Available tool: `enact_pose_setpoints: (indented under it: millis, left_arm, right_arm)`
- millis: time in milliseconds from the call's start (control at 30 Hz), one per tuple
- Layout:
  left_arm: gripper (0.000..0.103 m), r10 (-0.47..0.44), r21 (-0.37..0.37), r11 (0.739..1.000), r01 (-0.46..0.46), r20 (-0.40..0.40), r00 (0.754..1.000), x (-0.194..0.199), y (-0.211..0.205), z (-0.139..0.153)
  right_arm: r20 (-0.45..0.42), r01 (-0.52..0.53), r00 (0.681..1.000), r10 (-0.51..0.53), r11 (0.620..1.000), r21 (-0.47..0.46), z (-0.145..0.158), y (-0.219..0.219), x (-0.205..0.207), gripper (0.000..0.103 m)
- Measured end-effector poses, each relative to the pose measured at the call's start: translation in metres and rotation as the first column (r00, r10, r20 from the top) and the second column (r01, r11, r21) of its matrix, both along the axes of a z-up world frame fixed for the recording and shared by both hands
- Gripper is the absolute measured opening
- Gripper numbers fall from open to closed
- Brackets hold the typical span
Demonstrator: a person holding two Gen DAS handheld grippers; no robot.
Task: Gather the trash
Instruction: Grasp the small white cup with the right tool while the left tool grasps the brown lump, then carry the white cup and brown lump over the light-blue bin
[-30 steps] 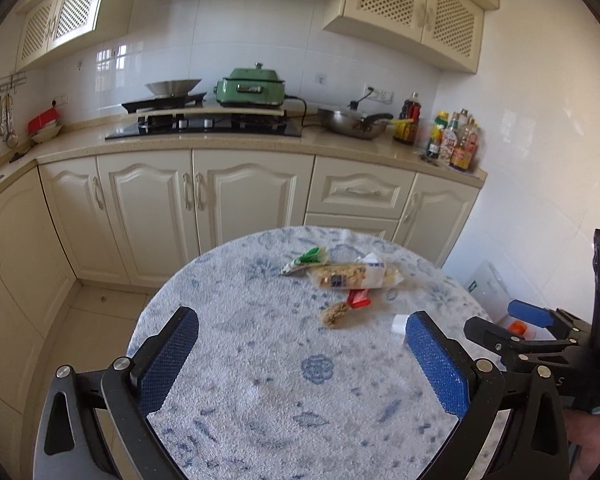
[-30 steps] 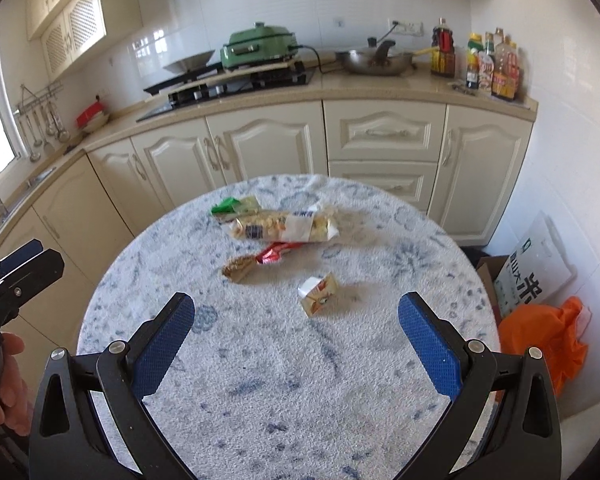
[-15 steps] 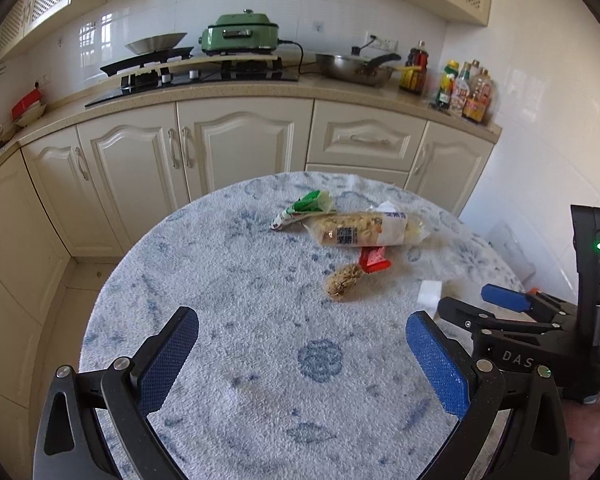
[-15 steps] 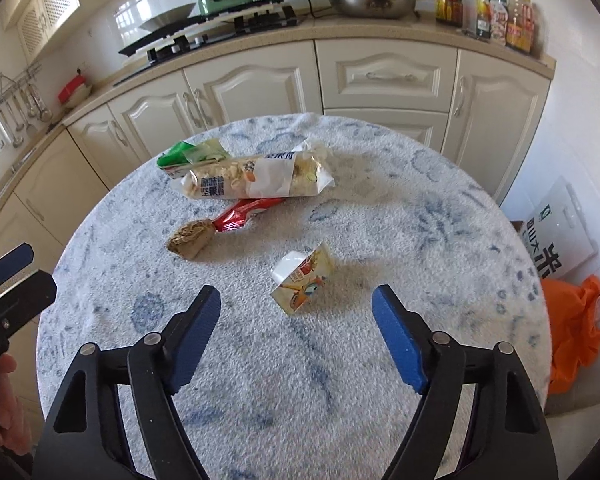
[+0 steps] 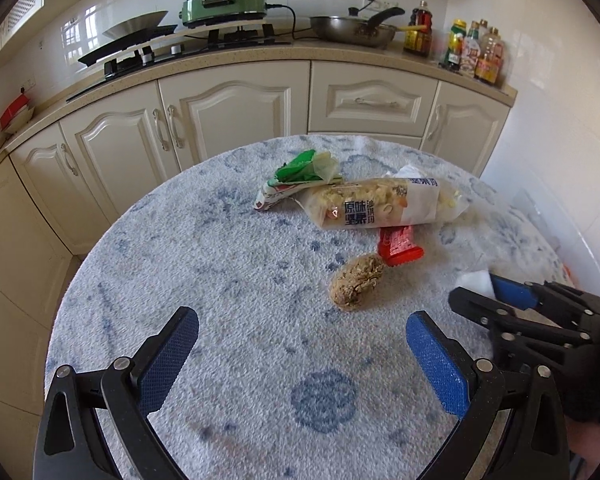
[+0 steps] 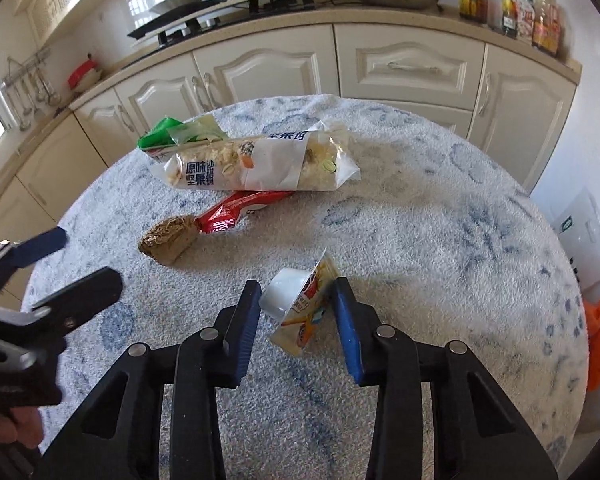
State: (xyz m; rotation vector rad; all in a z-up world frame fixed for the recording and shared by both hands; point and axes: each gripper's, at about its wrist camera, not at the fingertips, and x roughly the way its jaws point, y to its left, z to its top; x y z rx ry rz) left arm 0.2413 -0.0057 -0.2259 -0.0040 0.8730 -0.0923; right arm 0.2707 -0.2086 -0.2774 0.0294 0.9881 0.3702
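A: Two blue pads (image 6: 346,312) of the right gripper (image 6: 296,312) flank the small white snack cup (image 6: 300,306); the jaws have just been closing, with the cup between them. The right pad looks to be touching its printed lid, and the left one sits just beside the white rim, so I can't call it a firm pinch yet

B: Which way does the cup lie?

A: On its side, tilted, with its white base toward the left pad and the peeled lid toward the right, so the jaws close along its length. It sits near the tabletop's (image 6: 440,240) right edge, as this view has it

B: And the left gripper (image 5: 300,356)?

A: Its jaws are wide open and empty, over bare cloth. The brown snack bar (image 5: 356,282) lies ahead and a little right of them. Beyond it are the red wrapper (image 5: 398,244), the long nut-bar packet (image 5: 388,206) lying crosswise, and the green wrapper (image 5: 300,174), toward the far edge

B: So the right hand is nearer the cup and the left nearer the bar
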Motion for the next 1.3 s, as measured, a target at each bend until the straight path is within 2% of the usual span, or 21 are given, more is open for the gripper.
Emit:
enact_pose_setpoints:
  millis: [167,267,367,433,467,500,533,600,733,800,833,867,1000,1133,1300]
  left_arm:
    - [0.102,-0.019,0.019,1.000,0.020,-0.018,1.000,0.025,-0.011,-0.020]
    - [0.096,-0.031,0.034,0.999,0.031,-0.021,0.999,0.039,-0.017,-0.030]
    - [0.073,-0.057,-0.006,0.998,0.057,-0.044,0.997,0.051,-0.018,-0.038]
    - [0.058,-0.063,0.004,0.998,0.063,-0.031,0.998,0.053,-0.020,-0.040]
    - [0.056,-0.073,-0.003,0.997,0.073,-0.032,0.997,0.053,-0.020,-0.040]
    - [0.046,-0.077,-0.015,0.997,0.076,-0.031,0.997,0.052,-0.020,-0.039]
    - [0.033,-0.083,-0.036,0.996,0.082,-0.034,0.996,0.052,-0.019,-0.039]
    - [0.023,-0.093,-0.071,0.993,0.090,-0.044,0.995,0.052,-0.017,-0.039]
    - [0.022,-0.077,-0.110,0.991,0.071,-0.050,0.996,0.046,-0.005,-0.038]
    - [0.022,-0.070,-0.121,0.991,0.064,-0.045,0.997,0.040,0.002,-0.036]
    - [0.022,-0.068,-0.122,0.991,0.062,-0.042,0.997,0.037,0.004,-0.034]
    - [0.022,-0.065,-0.125,0.990,0.060,-0.038,0.997,0.031,0.007,-0.032]
    - [0.022,-0.059,-0.138,0.989,0.055,-0.027,0.998,0.010,0.013,-0.022]
    - [0.022,-0.069,-0.150,0.987,0.065,-0.021,0.997,-0.011,0.009,-0.014]
    - [0.022,-0.070,-0.159,0.985,0.071,0.009,0.997,-0.037,-0.009,0.012]
  right_arm:
    - [-0.003,-0.008,1.000,0.008,1.000,0.027,0.003,-0.006,-0.006,0.027]
    - [-0.002,0.001,1.000,-0.001,0.999,0.036,0.009,-0.009,-0.008,0.025]
    - [-0.003,0.005,1.000,-0.005,0.999,0.039,0.012,-0.011,-0.009,0.023]
    - [-0.007,0.005,1.000,-0.005,0.999,0.042,0.010,-0.012,-0.009,0.023]
    - [-0.008,0.005,1.000,-0.005,0.999,0.040,0.010,-0.011,-0.009,0.023]
    - [-0.009,0.004,1.000,-0.004,0.999,0.037,0.010,-0.010,-0.009,0.023]
    - [-0.013,0.000,1.000,0.000,1.000,0.030,0.008,-0.008,-0.009,0.024]
    - [-0.020,-0.004,1.000,0.004,1.000,0.017,0.004,-0.006,-0.006,0.029]
    - [0.005,-0.029,1.000,0.029,0.997,-0.068,0.000,0.004,-0.006,0.029]
    - [0.010,-0.030,0.999,0.030,0.996,-0.080,0.001,0.004,-0.008,0.029]
    - [0.007,-0.023,1.000,0.023,0.998,-0.065,0.001,0.001,-0.009,0.028]
    - [0.002,-0.014,1.000,0.014,0.999,-0.049,0.001,-0.002,-0.010,0.022]
    - [-0.024,0.027,0.999,-0.026,0.999,0.038,0.006,-0.019,-0.020,0.022]
    - [-0.020,0.039,0.999,-0.037,0.997,0.073,0.016,-0.029,-0.035,0.022]
    - [0.024,0.042,0.999,-0.045,0.995,0.089,0.042,-0.039,-0.056,0.022]
